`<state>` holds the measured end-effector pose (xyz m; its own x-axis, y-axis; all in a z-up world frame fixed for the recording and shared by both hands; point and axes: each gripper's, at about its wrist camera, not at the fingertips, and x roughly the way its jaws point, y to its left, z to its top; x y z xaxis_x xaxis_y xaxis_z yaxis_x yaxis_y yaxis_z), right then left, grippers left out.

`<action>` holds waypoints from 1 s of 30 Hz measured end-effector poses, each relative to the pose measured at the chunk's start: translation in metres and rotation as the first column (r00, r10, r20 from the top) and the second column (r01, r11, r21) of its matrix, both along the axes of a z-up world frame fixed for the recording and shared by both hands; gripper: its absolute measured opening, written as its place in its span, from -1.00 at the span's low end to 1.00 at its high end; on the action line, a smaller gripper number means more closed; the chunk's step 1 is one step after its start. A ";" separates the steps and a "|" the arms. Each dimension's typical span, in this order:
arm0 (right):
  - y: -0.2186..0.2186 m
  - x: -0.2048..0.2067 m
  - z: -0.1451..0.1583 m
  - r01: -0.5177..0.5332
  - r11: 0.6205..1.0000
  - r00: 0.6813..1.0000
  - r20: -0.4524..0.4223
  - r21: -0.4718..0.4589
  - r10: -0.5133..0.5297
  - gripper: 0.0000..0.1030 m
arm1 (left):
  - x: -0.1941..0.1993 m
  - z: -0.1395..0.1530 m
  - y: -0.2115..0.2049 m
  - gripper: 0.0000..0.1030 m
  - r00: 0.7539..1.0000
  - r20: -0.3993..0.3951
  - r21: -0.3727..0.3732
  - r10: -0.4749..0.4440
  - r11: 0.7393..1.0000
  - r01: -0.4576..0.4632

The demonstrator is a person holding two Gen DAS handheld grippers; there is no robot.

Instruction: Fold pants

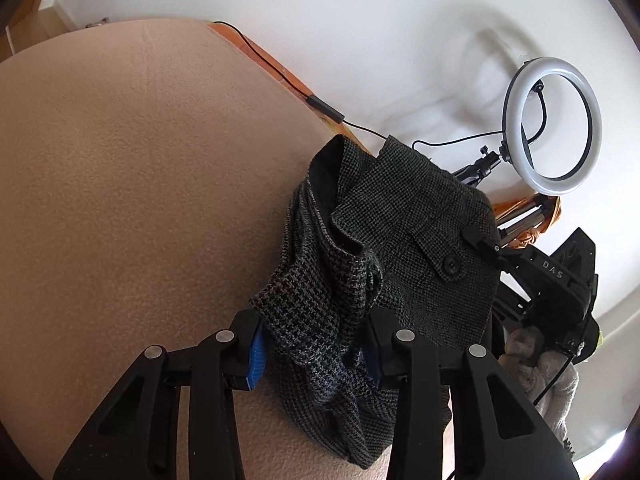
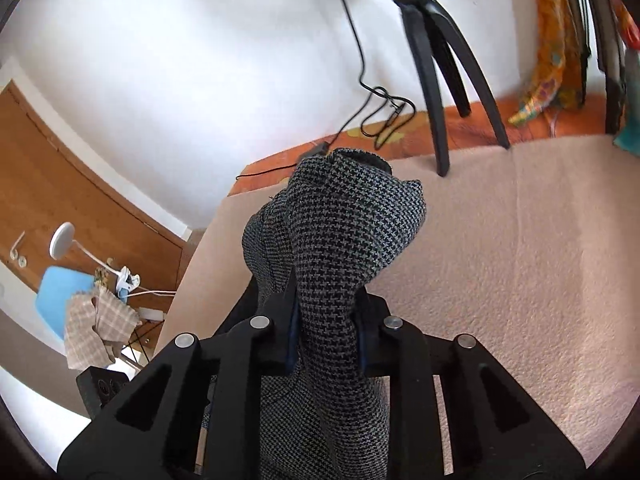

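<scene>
**Pants lifted in both grippers, no fold laid yet**

We start with the bed (image 1: 120,180), a wide tan blanket that fills most of both views and is bare of any cloth lying flat on it. That tells us where we stand: nothing is spread out, nothing is creased over, so we judge the folding proper has not begun.

The pants (image 1: 392,240), dark houndstooth, hang bunched in the air above the blanket's far edge, close to the ring light (image 1: 554,126) and its tripod (image 2: 436,64). In the left view we see a buttoned pocket flap and a twisted roll of cloth, so the garment is crumpled, not aligned.

Our left gripper (image 1: 316,350) is closed on a thick wad of the pants, the blue pads pressed against the cloth on both sides. Our right gripper (image 2: 326,330) also clamps the pants (image 2: 340,240), with a gathered knob of fabric standing up beyond its fingers. Which part each one holds, waistband or leg, we cannot tell for sure; the bunching hides it.

What is left, as we judge it: shake the pants out, lay them flat on the bed, bring the legs together, then fold them over lengthwise. Nearly all of the task remains.
</scene>
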<state>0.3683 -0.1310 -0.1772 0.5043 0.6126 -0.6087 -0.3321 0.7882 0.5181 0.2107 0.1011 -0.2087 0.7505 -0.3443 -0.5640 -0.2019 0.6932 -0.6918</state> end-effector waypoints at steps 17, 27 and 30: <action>-0.057 -0.067 0.095 -0.026 0.996 0.984 0.176 -0.089 0.041 -0.58 | -0.026 0.066 -0.080 -0.30 0.974 0.158 0.068 -0.162 0.986 0.153; -0.159 -0.083 0.139 0.064 0.994 0.970 0.240 -0.091 -0.041 -0.58 | -0.010 0.098 -0.171 -0.30 0.919 0.231 0.109 -0.319 0.947 0.301; -0.190 -0.085 0.147 0.097 0.990 0.965 0.254 -0.105 -0.067 -0.58 | 0.001 0.104 -0.201 -0.30 0.900 0.237 0.122 -0.366 0.930 0.346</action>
